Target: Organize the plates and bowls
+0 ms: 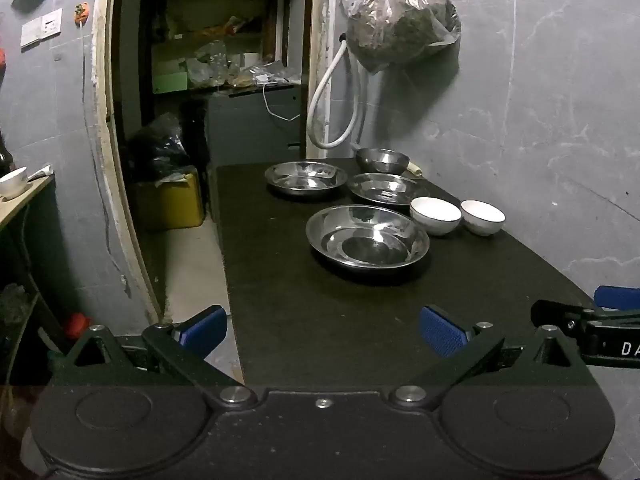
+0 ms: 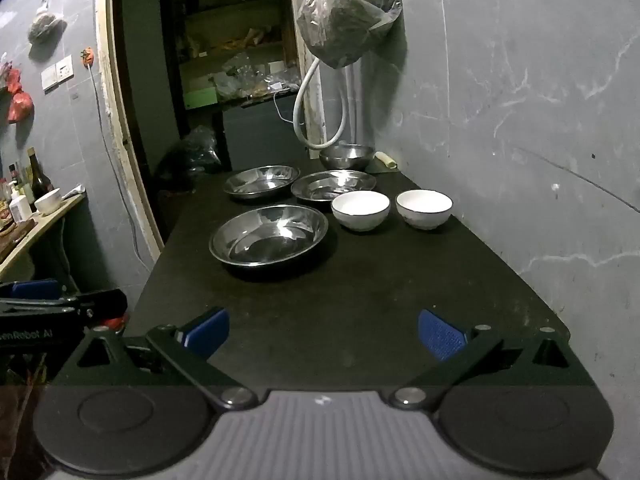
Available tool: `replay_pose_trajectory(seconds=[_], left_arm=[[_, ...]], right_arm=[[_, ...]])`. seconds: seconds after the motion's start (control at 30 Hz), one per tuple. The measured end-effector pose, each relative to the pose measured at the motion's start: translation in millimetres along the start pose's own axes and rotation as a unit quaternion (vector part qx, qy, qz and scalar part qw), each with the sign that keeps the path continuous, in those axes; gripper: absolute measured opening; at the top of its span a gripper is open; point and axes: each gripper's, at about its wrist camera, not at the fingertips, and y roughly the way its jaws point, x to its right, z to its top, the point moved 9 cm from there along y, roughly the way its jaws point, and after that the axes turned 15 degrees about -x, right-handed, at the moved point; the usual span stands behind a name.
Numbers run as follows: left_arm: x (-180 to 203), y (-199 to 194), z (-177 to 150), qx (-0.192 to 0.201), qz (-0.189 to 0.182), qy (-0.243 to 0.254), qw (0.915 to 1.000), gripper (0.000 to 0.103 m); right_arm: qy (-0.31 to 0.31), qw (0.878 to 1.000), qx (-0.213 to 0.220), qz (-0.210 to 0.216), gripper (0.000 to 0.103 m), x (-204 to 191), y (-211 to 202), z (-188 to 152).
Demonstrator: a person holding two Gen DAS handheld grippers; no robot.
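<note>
On a black table [image 1: 320, 320] [image 2: 360, 300] stand three shallow steel plates: a near one [image 1: 367, 237] [image 2: 269, 235], a far left one [image 1: 305, 176] [image 2: 261, 181] and a far right one [image 1: 386, 188] [image 2: 333, 185]. A steel bowl [image 1: 383, 160] [image 2: 346, 157] stands behind them. Two white bowls [image 1: 435, 214] [image 1: 482, 217] [image 2: 360, 210] [image 2: 424, 207] stand side by side at the right. My left gripper [image 1: 323, 334] is open and empty over the table's near end. My right gripper [image 2: 323, 334] is open and empty there too, to its right.
A grey marbled wall [image 2: 520, 120] runs along the table's right side, with a hanging bag [image 1: 400, 20] [image 2: 348, 16] and a white hose [image 1: 332, 100]. A doorway [image 1: 208, 80] opens at the left rear. A side shelf with a white bowl [image 2: 48, 201] and bottles stands left.
</note>
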Motion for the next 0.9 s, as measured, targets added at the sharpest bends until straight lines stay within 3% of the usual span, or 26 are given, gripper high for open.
replay_pose_trajectory(seconds=[0.9], left_arm=[[8.1, 1.1, -1.2, 0.003, 0.002, 0.004, 1.0, 0.102]], right_arm=[[0.0, 1.0, 0.002, -0.001, 0.103, -3.8, 1.8, 2.1]])
